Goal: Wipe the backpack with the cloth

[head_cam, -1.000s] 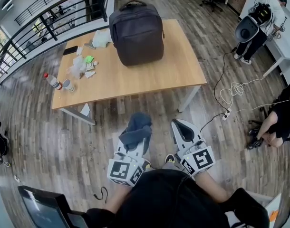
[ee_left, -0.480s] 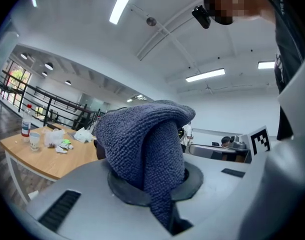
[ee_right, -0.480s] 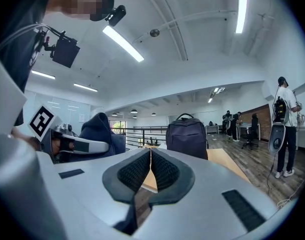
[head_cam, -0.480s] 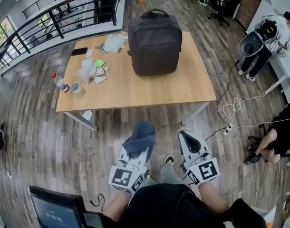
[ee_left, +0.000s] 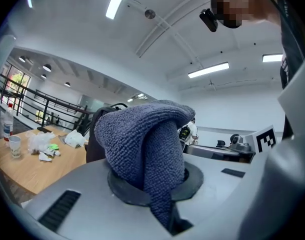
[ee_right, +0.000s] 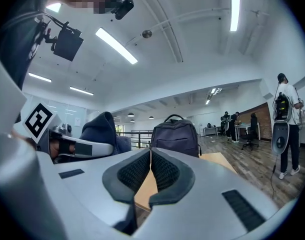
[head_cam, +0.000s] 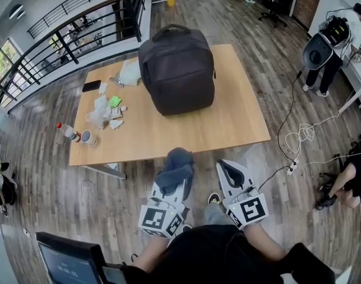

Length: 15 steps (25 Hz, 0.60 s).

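Your left gripper [head_cam: 172, 181] is clamped on the bunched blue cloth [head_cam: 176, 167], and your right gripper [head_cam: 229, 169] is closed on nothing. The backpack [head_cam: 177, 70] stands upright on the table [head_cam: 239, 129] (handle on top), dead ahead of both grippers and well apart from them. The cloth side lines up with it more squarely, so I'd reach straight forward with that one.

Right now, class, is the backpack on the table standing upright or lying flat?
Upright: in the right gripper view the backpack stands on the table on its base, carry handle arching on top.
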Available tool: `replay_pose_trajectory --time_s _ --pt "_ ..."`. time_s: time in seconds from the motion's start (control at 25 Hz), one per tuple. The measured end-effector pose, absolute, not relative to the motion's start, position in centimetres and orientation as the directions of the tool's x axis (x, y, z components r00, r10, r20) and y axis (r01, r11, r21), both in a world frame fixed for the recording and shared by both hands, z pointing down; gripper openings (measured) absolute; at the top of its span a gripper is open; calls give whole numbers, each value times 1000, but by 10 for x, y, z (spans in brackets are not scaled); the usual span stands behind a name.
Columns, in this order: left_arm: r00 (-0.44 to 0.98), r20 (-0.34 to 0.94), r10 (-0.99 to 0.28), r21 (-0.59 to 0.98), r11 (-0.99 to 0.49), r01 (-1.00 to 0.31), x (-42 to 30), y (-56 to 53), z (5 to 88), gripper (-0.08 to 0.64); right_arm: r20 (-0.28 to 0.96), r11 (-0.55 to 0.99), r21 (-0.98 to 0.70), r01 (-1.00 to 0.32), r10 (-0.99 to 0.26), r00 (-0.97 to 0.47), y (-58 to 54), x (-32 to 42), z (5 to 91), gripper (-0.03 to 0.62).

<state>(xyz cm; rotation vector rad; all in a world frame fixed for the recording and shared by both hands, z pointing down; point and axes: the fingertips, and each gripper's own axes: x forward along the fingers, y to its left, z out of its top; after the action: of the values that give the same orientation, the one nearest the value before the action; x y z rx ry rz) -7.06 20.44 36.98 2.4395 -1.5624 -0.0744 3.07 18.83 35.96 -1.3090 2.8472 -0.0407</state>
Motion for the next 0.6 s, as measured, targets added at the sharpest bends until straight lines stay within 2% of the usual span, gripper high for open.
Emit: replay_pose_trajectory --time_s 0.24,0.6 --pt "383 113 -917 198 -357 -913 -50 134 366 39 -39 688 -32 -725 -726 -687 118 50 347 14" --pt "321 140 -937 198 -291 -936 -61 79 367 38 -19 701 -68 -709 -712 -702 58 48 357 14"
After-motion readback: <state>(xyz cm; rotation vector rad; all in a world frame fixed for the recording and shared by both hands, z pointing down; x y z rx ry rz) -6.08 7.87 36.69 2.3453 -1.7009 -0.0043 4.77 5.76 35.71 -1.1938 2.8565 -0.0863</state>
